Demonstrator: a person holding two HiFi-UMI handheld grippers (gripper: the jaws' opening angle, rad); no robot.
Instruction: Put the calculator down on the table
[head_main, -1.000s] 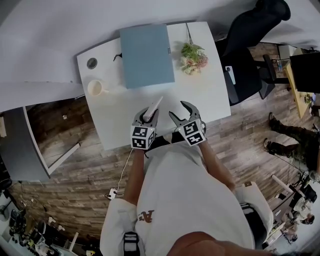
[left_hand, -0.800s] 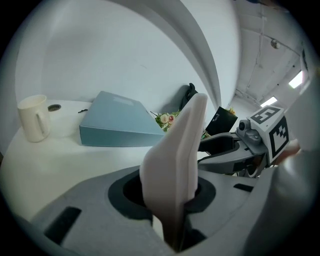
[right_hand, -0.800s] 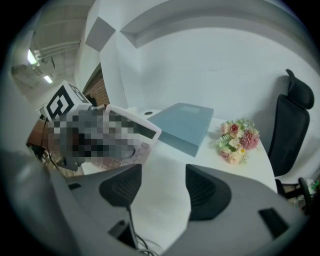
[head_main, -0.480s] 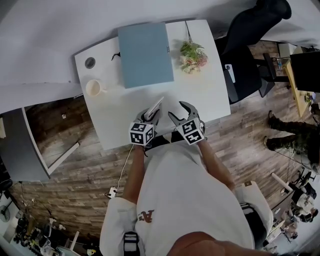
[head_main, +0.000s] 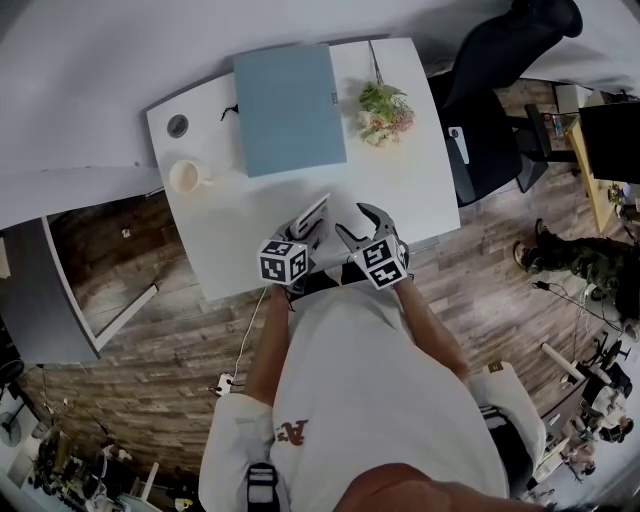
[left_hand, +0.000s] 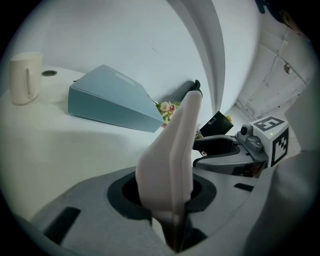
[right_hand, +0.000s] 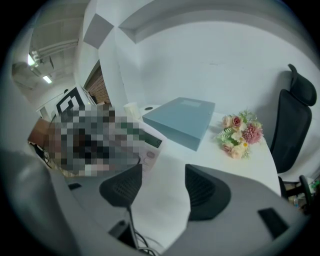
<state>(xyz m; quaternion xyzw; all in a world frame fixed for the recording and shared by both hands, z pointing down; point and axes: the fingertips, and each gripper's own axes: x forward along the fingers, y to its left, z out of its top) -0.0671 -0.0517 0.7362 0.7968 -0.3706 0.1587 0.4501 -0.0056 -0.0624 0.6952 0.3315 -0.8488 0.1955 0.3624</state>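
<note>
A white calculator (head_main: 313, 212) sticks out of my left gripper (head_main: 303, 232), which is shut on its near end over the front of the white table (head_main: 230, 235). In the left gripper view the calculator (left_hand: 172, 150) is seen edge-on, tilted up away from the tabletop. In the right gripper view its display end (right_hand: 148, 144) shows at the left, partly under a mosaic patch. My right gripper (head_main: 358, 222) hangs just right of the left one, open with nothing between its dark pads (right_hand: 205, 192).
A blue box (head_main: 290, 108) lies at the table's far middle, a bunch of flowers (head_main: 386, 110) to its right. A white mug (head_main: 186, 177) stands at the left, near a round grommet (head_main: 177, 125). A black office chair (head_main: 495, 95) stands beyond the table's right edge.
My left gripper has rolled and sunk a little toward the table with the calculator still in it. The right gripper has stayed where it was.
</note>
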